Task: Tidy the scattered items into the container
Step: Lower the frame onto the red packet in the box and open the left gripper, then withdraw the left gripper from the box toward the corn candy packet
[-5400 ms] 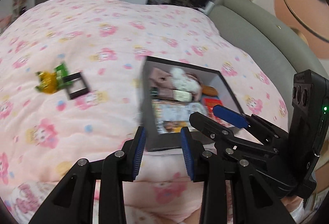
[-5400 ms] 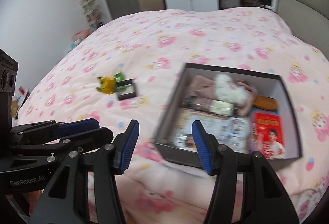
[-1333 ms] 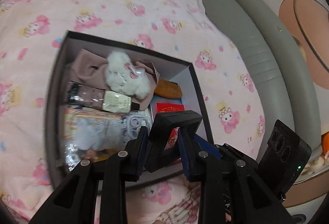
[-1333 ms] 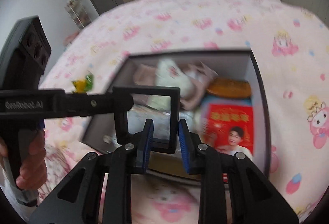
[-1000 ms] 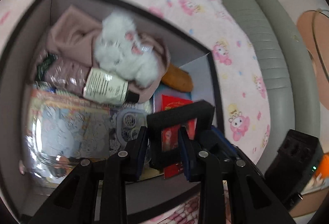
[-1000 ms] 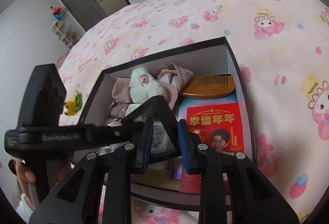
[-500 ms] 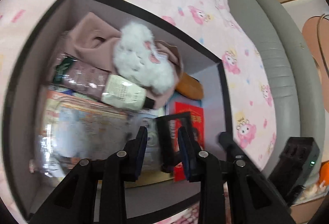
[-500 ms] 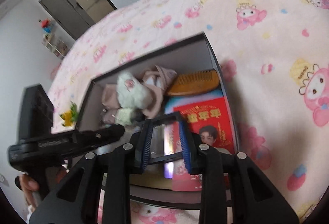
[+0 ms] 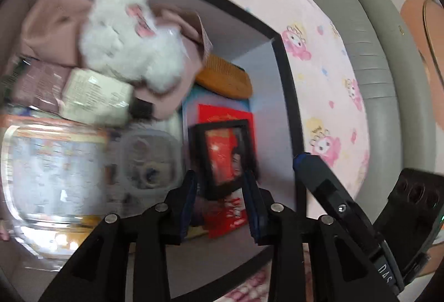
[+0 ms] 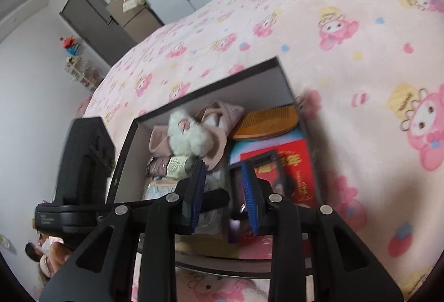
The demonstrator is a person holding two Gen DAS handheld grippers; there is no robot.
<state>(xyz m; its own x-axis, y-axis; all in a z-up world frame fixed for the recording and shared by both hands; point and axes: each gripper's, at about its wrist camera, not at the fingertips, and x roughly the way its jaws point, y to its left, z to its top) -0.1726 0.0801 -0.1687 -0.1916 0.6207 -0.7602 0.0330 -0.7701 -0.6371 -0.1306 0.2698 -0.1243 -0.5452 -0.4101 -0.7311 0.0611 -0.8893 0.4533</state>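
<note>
A small black picture frame (image 9: 224,157) lies in the black box (image 9: 285,96) on top of a red booklet (image 9: 224,113). My left gripper (image 9: 220,182) hangs just over the frame's near edge. Its jaws are opening, and the frame sits between the blue pads without either pressing on it. In the right wrist view the frame (image 10: 263,157) shows past the right-hand finger of my right gripper (image 10: 223,171). That gripper stands slightly open above the box (image 10: 211,85), nothing gripped. The left gripper's finger crosses under it.
The box holds a white plush (image 9: 125,35) on pink cloth, a wooden comb (image 9: 224,77), a bottle (image 9: 94,96) and a clear packet (image 9: 55,171). A pink quilt (image 10: 347,52) surrounds it. A grey padded headboard (image 9: 360,38) stands at the right.
The frame, pinched upright between the left pads half a second ago, has dropped flat onto the red booklet. The left jaws have widened. Both grippers have sunk closer over the box.
</note>
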